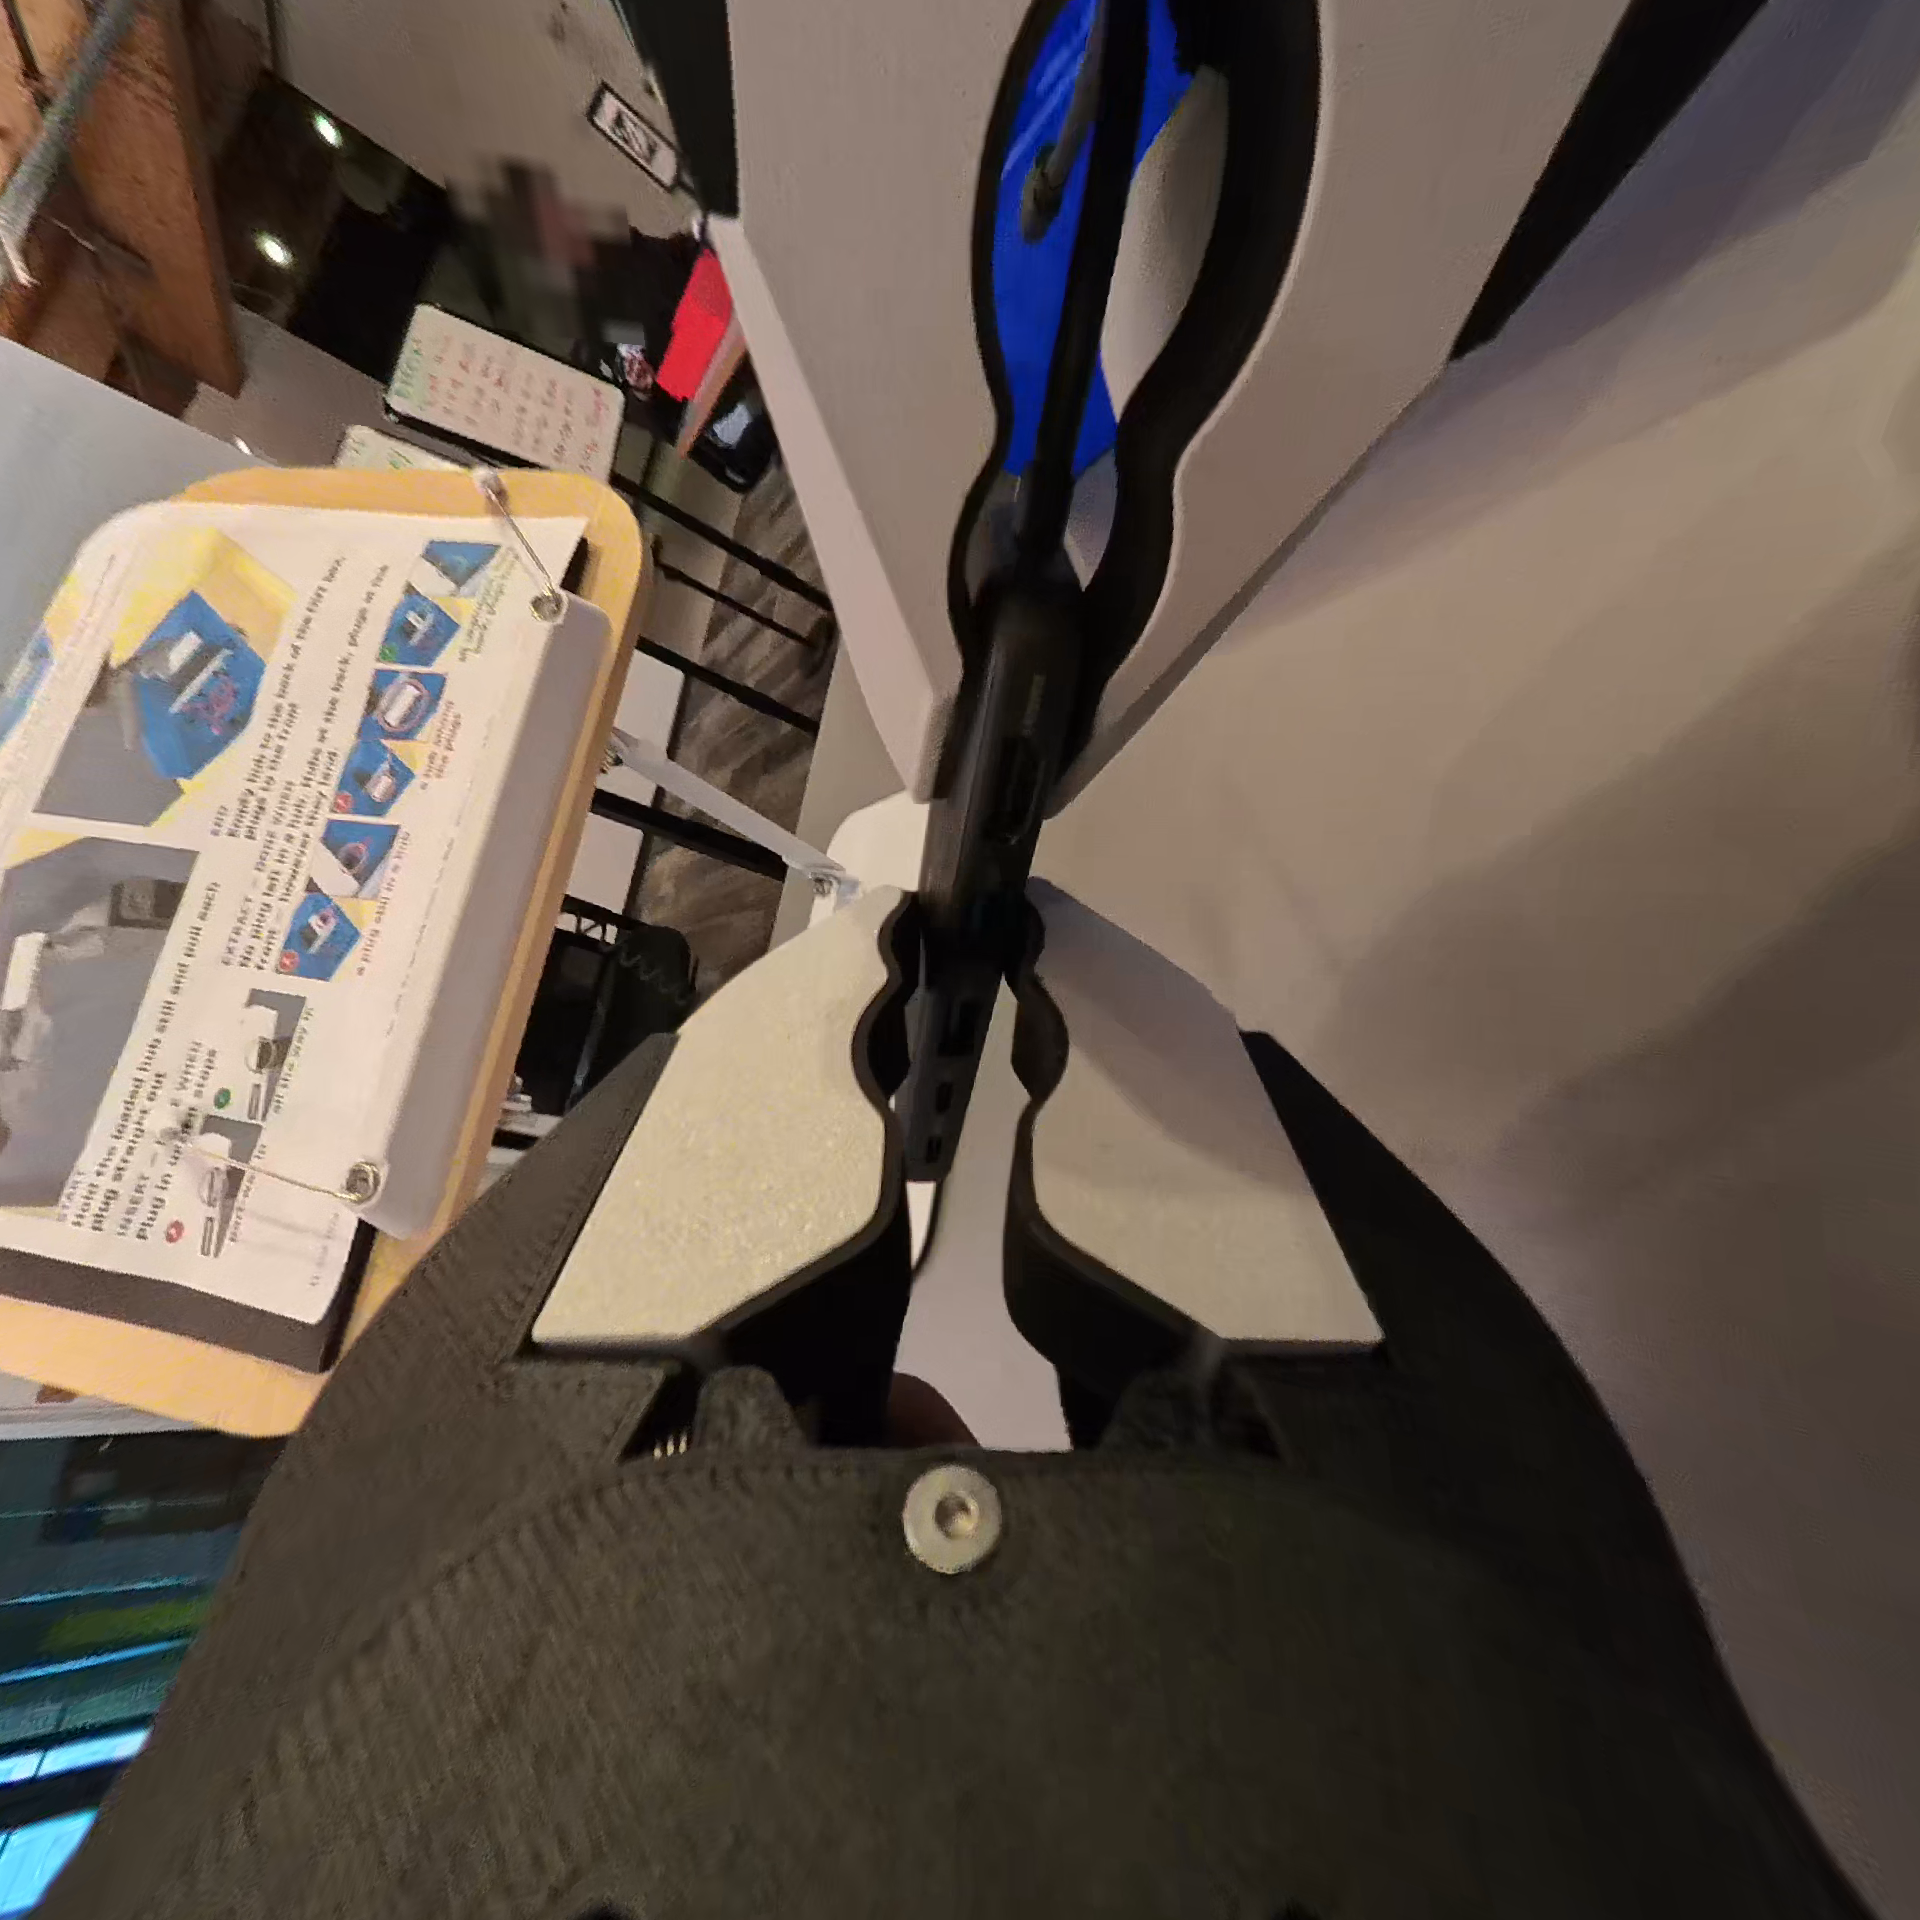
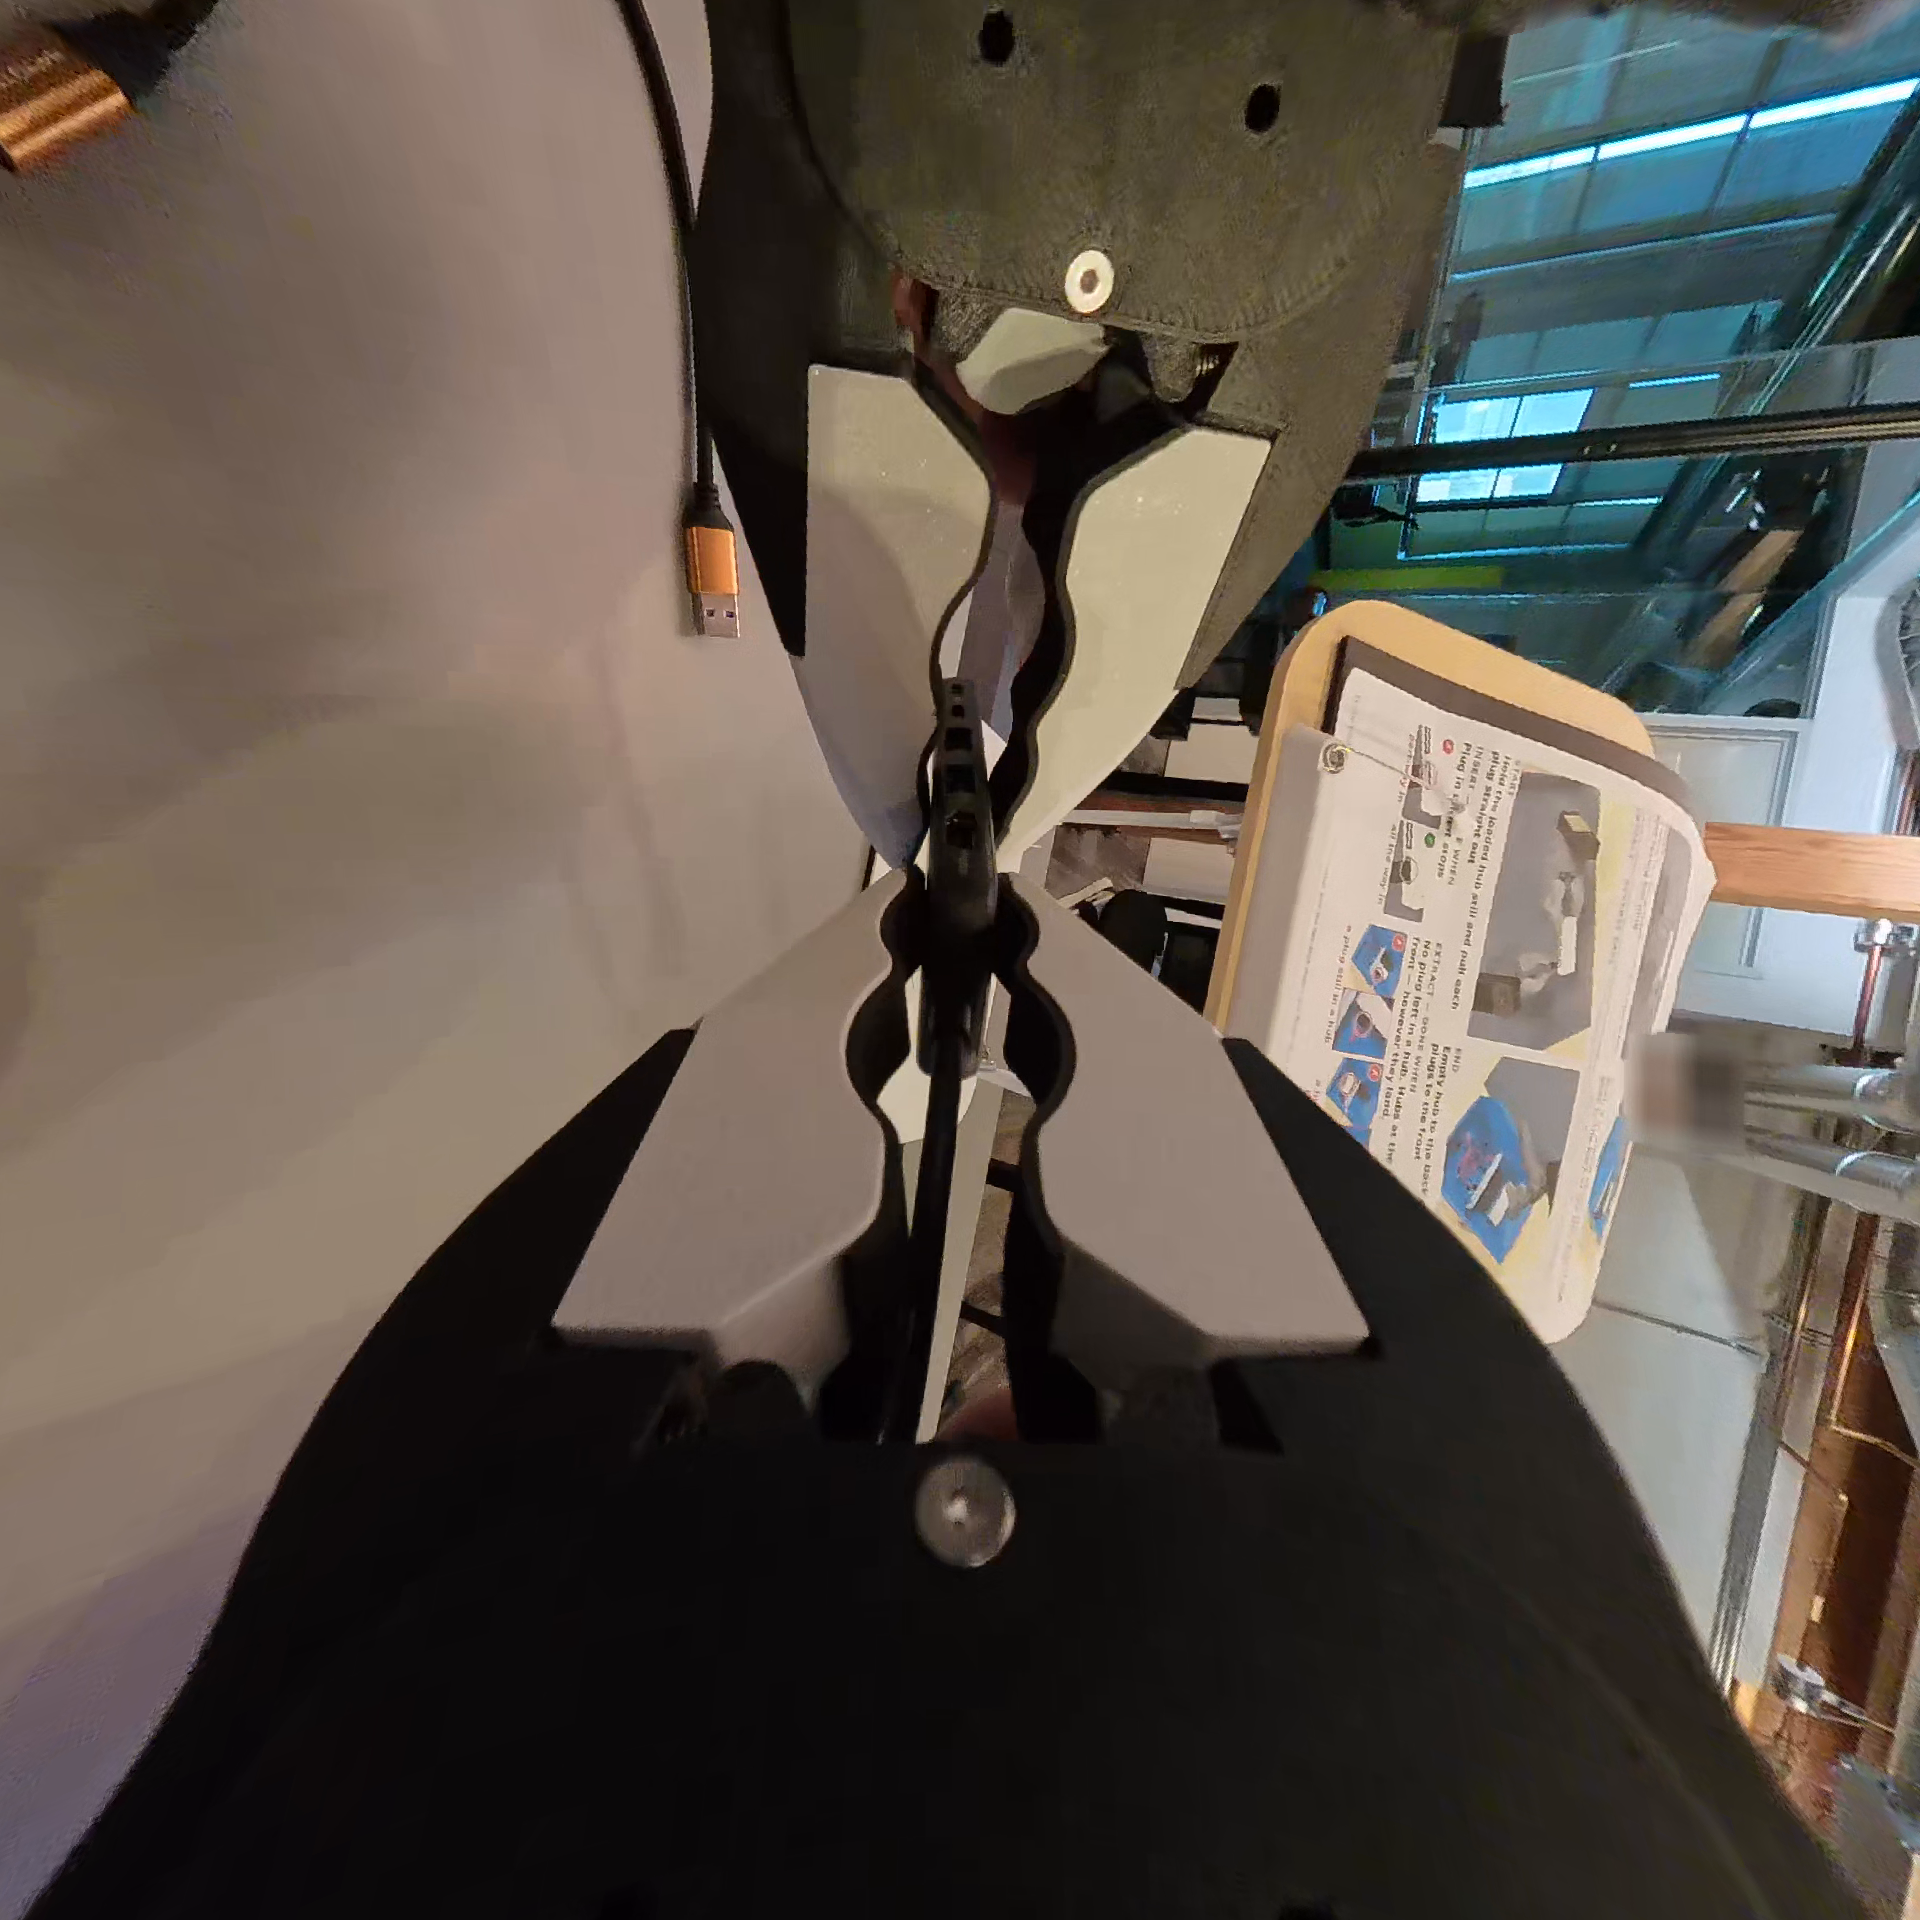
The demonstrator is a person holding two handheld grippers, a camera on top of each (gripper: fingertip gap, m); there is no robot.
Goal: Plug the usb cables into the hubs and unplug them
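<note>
Far to your left in the left wrist view, a tan board [image 1: 436, 1288] is leaning with a printed instruction sheet [image 1: 270, 852] clipped to it under a clear cover. Toward the middle, your left gripper [image 1: 961, 925] is closing its grey fingers [image 1: 748, 1132] on a slim black hub [image 1: 971, 966], and the hub is sitting edge-on between the tips with its row of ports facing you. Beyond it, your right gripper [image 1: 1003, 764] is pinching the far end of that same hub, so both tools are meeting tip to tip around it above the white tabletop [image 1: 1558, 935]. A black cable [image 1: 1081, 312] is running from the hub's far end through the gap of the right gripper, with a blue surface [image 1: 1023, 166] showing behind it. In the right wrist view, an orange-sleeved USB plug [image 2: 712, 566] is lying loose on the tabletop [image 2: 312, 727] at the left, near the left gripper but not touching the hub, and its dark braided cable [image 2: 681, 260] is trailing away toward the top. A copper-coloured connector [image 2: 57, 114] is showing in the top left corner. In the centre, your right gripper [image 2: 961, 914] is clamping its fingers [image 2: 758, 1122] on the hub [image 2: 961, 842], and the hub's own black cable [image 2: 935, 1174] is passing back between them. Opposite, your left gripper [image 2: 961, 821] is gripping the hub's other end. At the right, the board [image 2: 1262, 810] with its sheet [image 2: 1475, 977] is standing.
</note>
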